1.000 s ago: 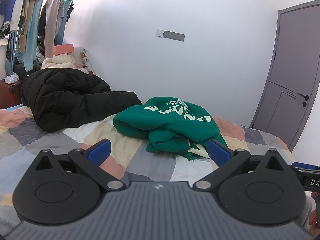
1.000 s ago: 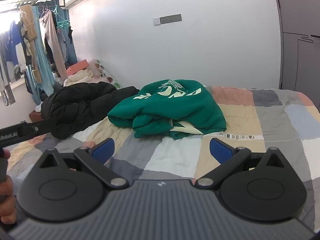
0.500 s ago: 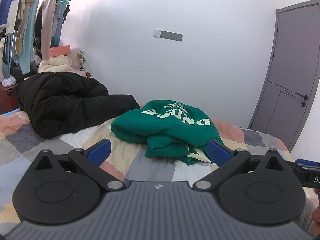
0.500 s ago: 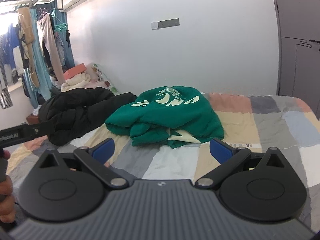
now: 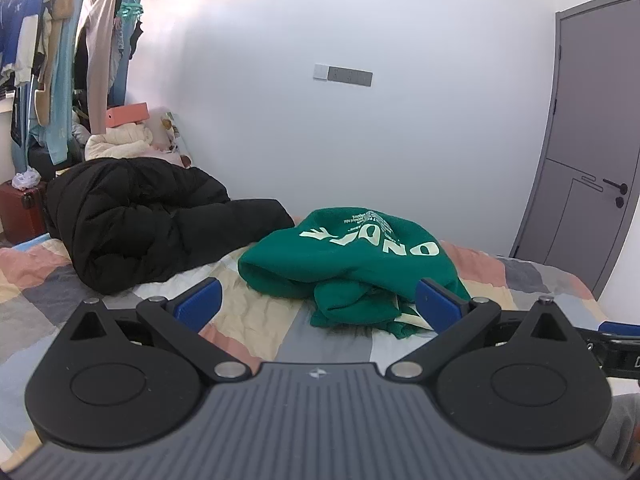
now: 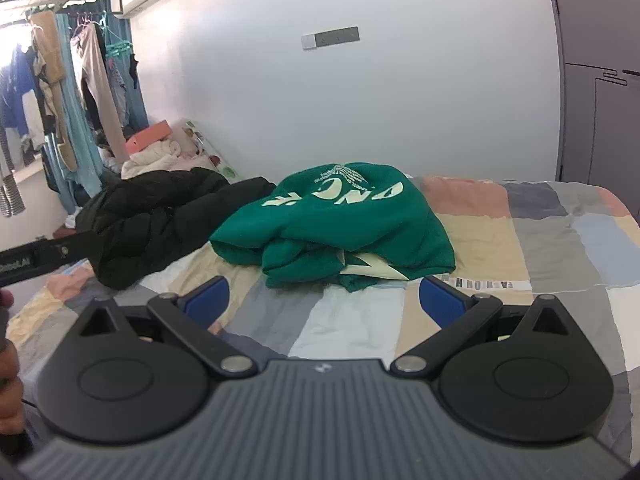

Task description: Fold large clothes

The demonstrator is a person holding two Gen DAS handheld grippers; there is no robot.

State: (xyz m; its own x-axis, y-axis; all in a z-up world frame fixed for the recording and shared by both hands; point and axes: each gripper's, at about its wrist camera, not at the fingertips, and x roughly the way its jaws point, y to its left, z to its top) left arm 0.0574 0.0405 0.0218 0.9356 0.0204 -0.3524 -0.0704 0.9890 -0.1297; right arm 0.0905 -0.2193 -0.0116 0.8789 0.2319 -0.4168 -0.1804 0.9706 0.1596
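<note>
garment: green sweatshirt [image 5: 352, 264] lies bunched on the patchwork bed [image 6: 500, 240], beside a black coat [image 5: 136, 220].
left gripper [image 5: 318, 306]: spread wide, empty, short of the cloth.
right gripper [image 6: 324, 298]: spread wide, empty.
advice: likely best to pinch two separate edges, then spread flat before folding.

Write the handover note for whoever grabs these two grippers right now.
Left gripper: open, empty, above the bed short of the clothes.
Right gripper: open, empty, likewise short of them.
Green sweatshirt: bunched in a heap mid-bed on the patchwork bedspread, print side up, not folded flat.
Black puffer jacket: heaped to its left, touching or nearly so.
Done: nothing visibly finished.
Left: probably spread out the sweatshirt, fold it, then the jacket.
</note>
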